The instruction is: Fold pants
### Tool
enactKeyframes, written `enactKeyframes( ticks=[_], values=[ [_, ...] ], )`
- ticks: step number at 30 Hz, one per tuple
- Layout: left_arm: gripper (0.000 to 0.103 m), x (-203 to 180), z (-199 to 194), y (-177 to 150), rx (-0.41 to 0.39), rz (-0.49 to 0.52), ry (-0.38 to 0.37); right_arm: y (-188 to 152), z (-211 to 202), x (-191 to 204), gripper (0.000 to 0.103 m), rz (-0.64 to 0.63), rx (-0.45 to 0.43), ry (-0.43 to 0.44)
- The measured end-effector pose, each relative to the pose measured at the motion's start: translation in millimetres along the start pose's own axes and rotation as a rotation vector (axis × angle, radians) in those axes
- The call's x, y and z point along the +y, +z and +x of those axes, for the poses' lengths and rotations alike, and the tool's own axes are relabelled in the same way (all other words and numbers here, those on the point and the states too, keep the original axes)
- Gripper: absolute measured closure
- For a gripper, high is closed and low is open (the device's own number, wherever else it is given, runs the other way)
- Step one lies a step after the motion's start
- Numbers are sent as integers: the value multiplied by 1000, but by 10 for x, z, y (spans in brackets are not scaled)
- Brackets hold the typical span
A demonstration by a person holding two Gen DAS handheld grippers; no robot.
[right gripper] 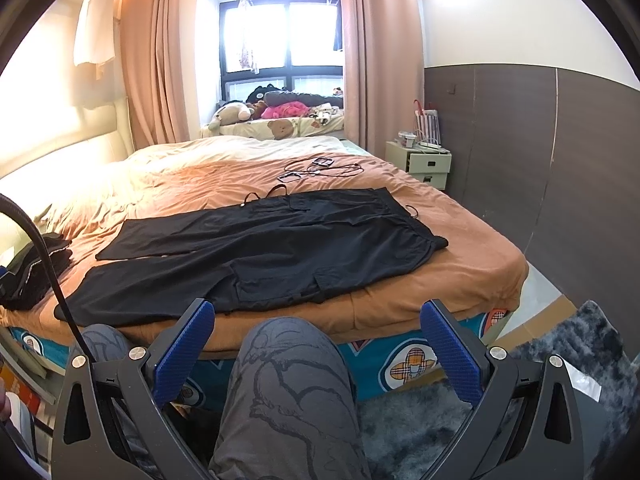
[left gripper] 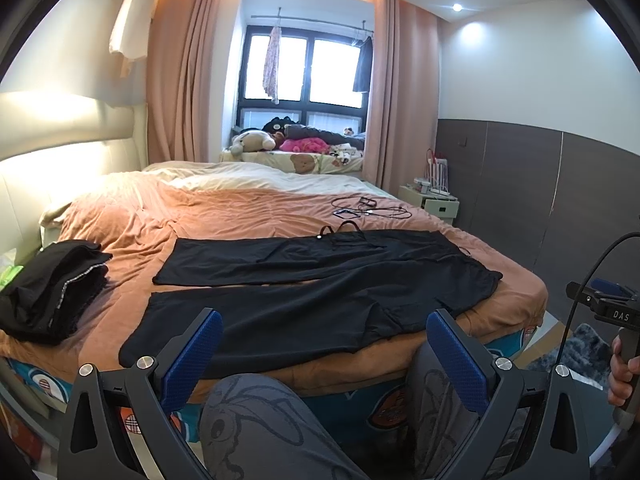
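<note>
The black cargo pants lay flat, legs leftward, along the bed's near edge. A folded dark pile, possibly clothes, sat left. Left gripper and right gripper hovered near, fingers wide, empty.

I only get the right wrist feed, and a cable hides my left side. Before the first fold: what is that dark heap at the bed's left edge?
Observer: The left wrist view shows it whole. It is a folded stack of black clothes with a sparkly trim strip, lying apart from the pants.
Operator: Is the left gripper holding anything?
Observer: No. The left gripper is open, short of the bed edge and above the person's knee, touching no cloth.
Operator: Can you see my gripper from outside?
Observer: Only partly. A hand grips the handle of the right gripper at that view's right edge, beyond the bed corner.
</note>
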State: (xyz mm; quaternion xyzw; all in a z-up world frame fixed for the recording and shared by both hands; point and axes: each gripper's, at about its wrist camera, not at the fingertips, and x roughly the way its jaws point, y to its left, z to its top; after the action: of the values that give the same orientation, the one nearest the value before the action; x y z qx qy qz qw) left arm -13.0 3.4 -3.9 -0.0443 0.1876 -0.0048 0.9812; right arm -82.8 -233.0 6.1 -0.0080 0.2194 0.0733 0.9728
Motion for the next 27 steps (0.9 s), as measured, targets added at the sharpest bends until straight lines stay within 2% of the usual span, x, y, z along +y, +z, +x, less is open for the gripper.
enactKeyframes(
  ticks=[27],
  values=[
    [0,72,-24,-55,-6,0,-3,-49,15,33,0,-3,-3,-10]
  ],
)
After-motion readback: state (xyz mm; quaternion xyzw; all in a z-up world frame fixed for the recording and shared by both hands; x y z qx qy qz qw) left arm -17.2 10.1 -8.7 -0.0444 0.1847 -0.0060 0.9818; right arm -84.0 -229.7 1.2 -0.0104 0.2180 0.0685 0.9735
